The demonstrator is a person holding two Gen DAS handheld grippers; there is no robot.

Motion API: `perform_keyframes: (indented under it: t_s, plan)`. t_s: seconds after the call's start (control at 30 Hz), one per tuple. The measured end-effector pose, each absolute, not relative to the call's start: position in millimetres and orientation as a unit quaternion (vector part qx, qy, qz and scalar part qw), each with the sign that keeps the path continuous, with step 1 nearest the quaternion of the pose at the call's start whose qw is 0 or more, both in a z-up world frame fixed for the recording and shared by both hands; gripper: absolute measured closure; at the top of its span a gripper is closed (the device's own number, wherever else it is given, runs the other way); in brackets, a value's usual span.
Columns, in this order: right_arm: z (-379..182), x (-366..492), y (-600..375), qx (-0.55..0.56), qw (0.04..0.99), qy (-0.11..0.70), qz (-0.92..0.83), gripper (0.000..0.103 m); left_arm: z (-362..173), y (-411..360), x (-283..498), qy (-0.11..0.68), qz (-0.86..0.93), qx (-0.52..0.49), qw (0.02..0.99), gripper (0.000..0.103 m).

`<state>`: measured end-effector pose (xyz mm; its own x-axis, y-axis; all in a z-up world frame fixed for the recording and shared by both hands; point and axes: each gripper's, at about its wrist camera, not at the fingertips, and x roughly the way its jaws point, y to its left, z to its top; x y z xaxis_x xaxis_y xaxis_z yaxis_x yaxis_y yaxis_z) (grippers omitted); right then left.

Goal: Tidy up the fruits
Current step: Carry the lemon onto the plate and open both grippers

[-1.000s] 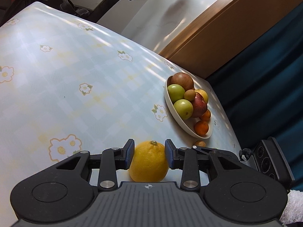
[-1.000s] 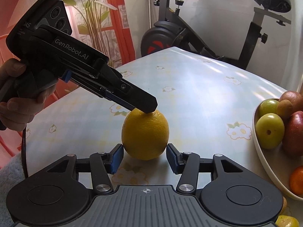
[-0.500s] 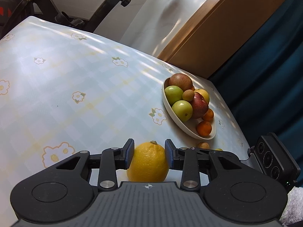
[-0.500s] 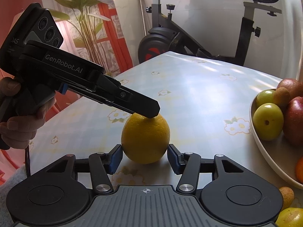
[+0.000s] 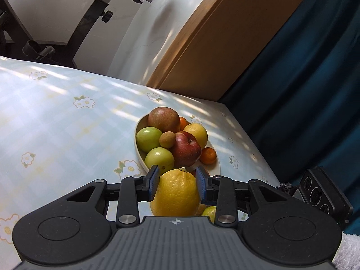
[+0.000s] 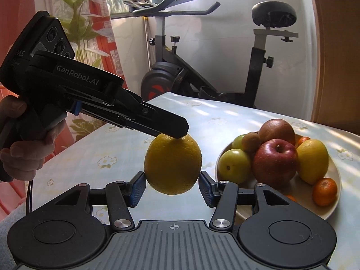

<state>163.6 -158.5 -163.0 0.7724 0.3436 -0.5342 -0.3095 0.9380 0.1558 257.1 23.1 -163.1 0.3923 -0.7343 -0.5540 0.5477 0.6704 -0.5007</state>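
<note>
My left gripper (image 5: 177, 185) is shut on a large yellow lemon (image 5: 176, 193) and holds it in the air above the table, just short of the white fruit bowl (image 5: 137, 150). In the right wrist view the lemon (image 6: 172, 164) hangs from the left gripper's fingers (image 6: 173, 128). My right gripper (image 6: 172, 187) is open, its pads on either side of the lemon's lower half without gripping it. The bowl (image 6: 333, 204) holds apples, green fruits, a lemon, mandarins and a small brown fruit.
A floral tablecloth (image 5: 56, 121) covers the table. A green fruit (image 5: 209, 211) lies on the table under the left gripper. An exercise bike (image 6: 202, 72) stands beyond the far edge. A blue curtain (image 5: 303, 90) hangs at the right.
The left gripper has lifted the lemon off the table and carried it toward the bowl. The right gripper has followed, staying open around the lemon.
</note>
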Motion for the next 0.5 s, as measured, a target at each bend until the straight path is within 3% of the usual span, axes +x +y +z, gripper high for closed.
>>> perform_keyframes:
  t_s: [0.5]
  plan:
    - [-170.1, 160.5, -214.9, 0.005, 0.946, 0.293, 0.138, 0.055, -168.3, -49.8, 276.0, 0.409, -0.404, -0.089, 0.814, 0.066]
